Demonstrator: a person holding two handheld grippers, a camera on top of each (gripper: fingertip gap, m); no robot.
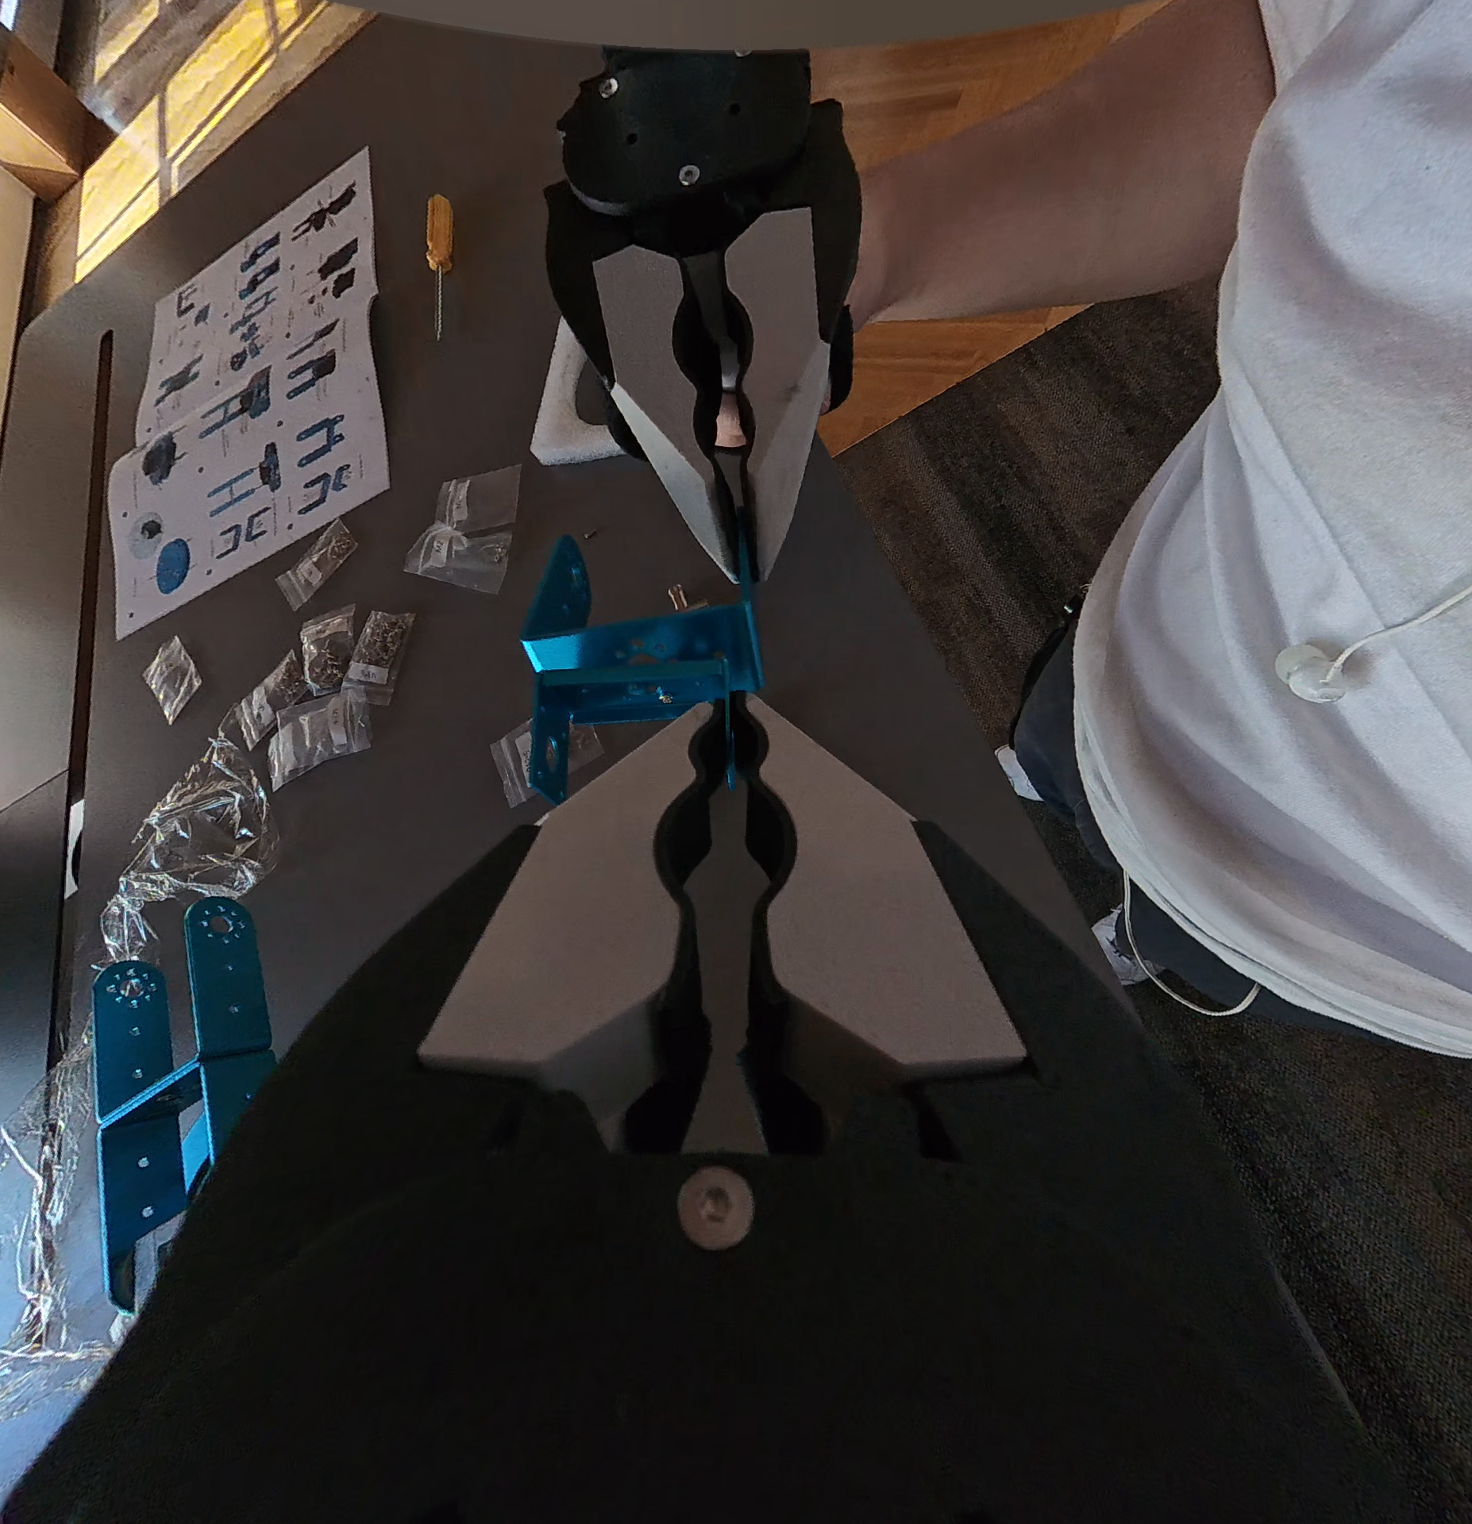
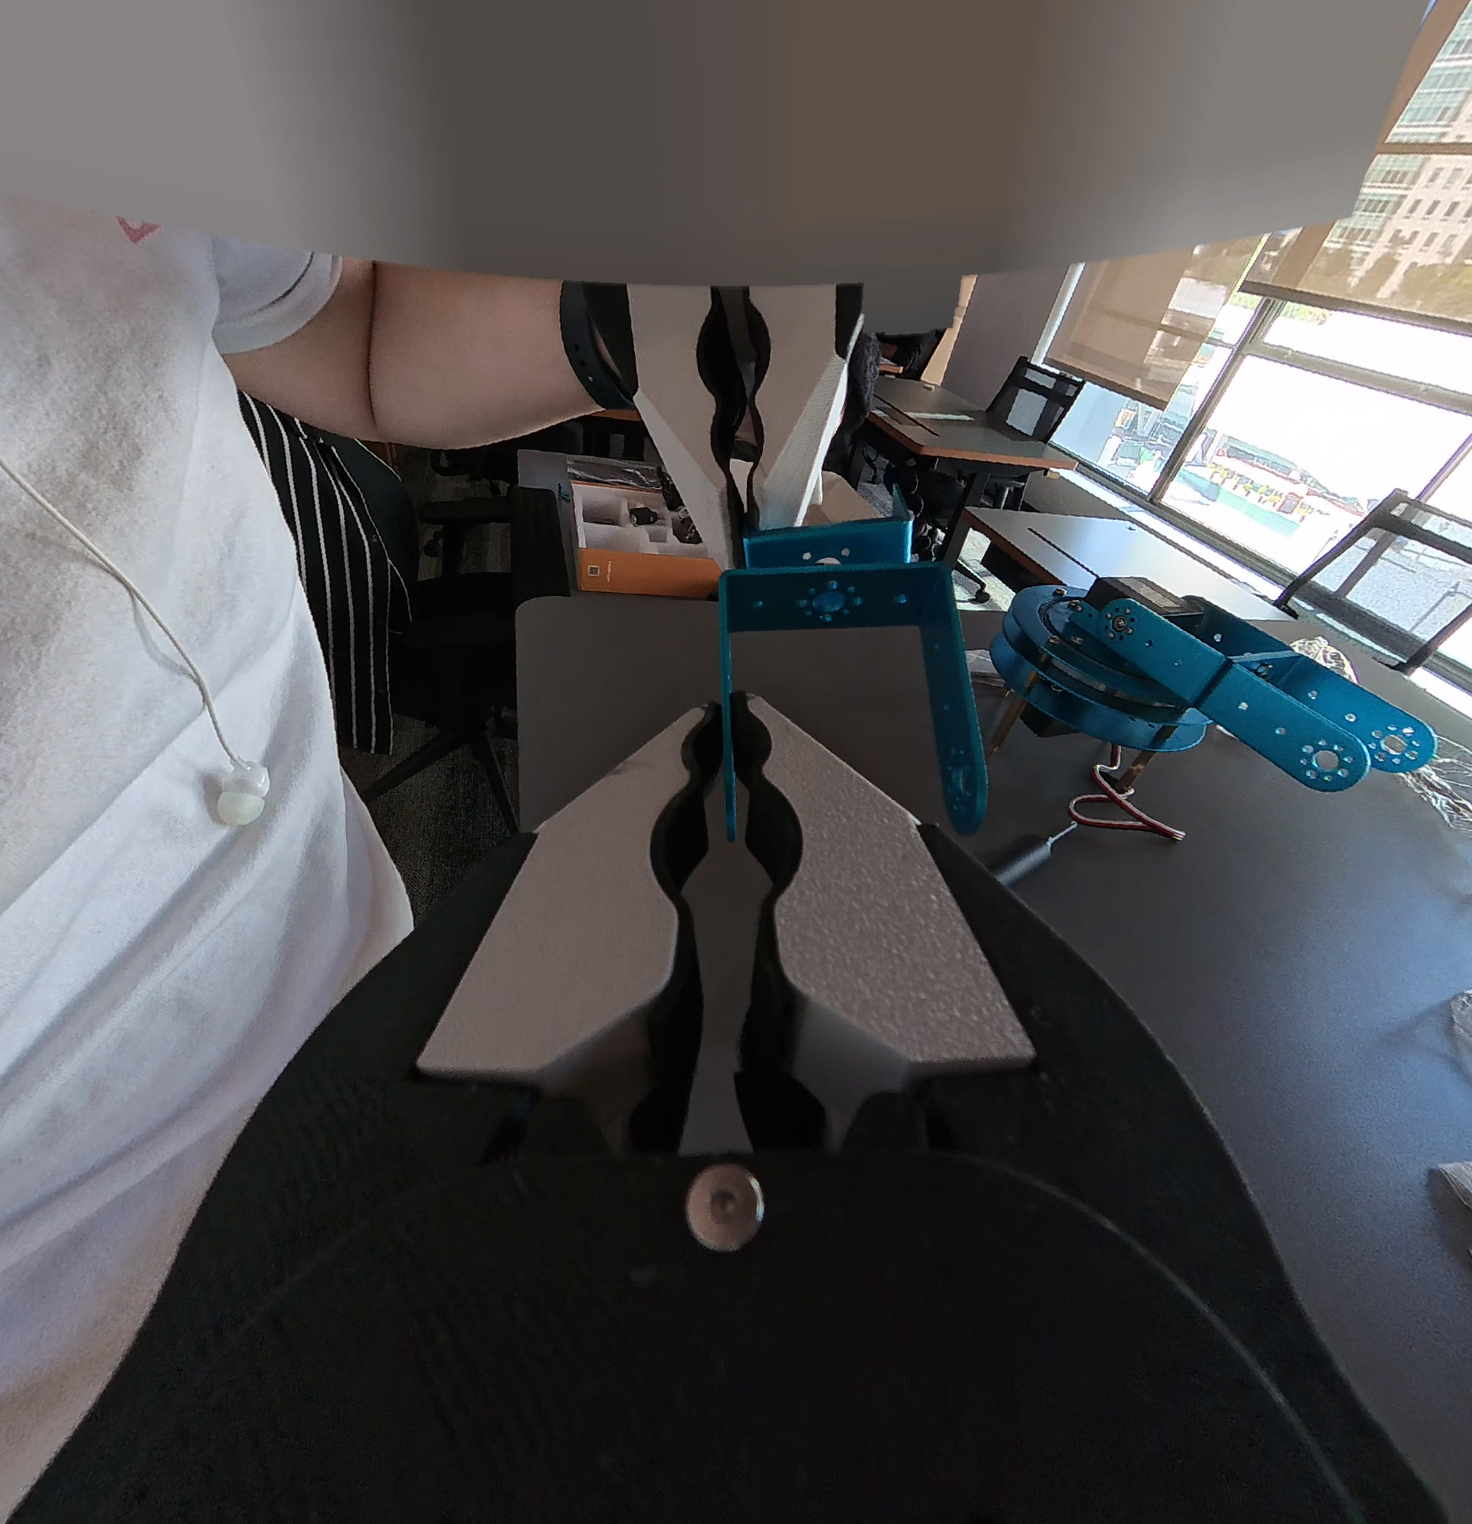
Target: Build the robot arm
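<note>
Two blue metal U-brackets are held back to back in the air over a dark table. My left gripper is shut on a side leg of the near bracket. My right gripper comes in from the far side and is shut on a leg of the other bracket. In the right wrist view my right gripper pinches the left leg of a bracket whose free leg hangs to the right. My left gripper holds the bracket behind it.
On the table lie an instruction sheet, a yellow-handled screwdriver, several small bags of screws, crumpled plastic wrap and more blue brackets. A blue round base with a servo and arm stands to the right. A person in a white shirt is close. Spacing between my two grippers at the tips: around 4 centimetres.
</note>
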